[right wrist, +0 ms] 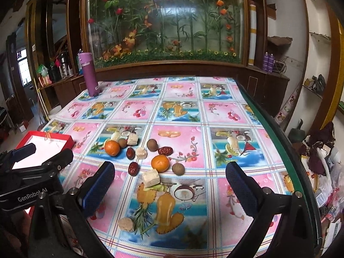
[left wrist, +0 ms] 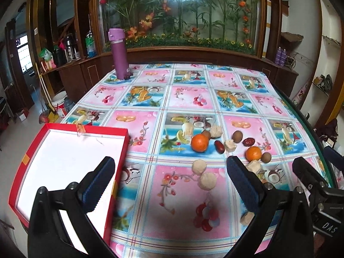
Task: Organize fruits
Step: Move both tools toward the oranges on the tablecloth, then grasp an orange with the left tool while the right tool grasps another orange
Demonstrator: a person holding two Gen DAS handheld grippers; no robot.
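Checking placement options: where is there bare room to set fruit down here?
The red tray is empty. Cloth is bare between the purple flask and the fruit, and right of it. Crowded around the two oranges.

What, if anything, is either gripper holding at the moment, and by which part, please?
Nothing is held. The left gripper and the right gripper both stand open above the table, with only the tablecloth between their fingers; the oranges lie untouched.
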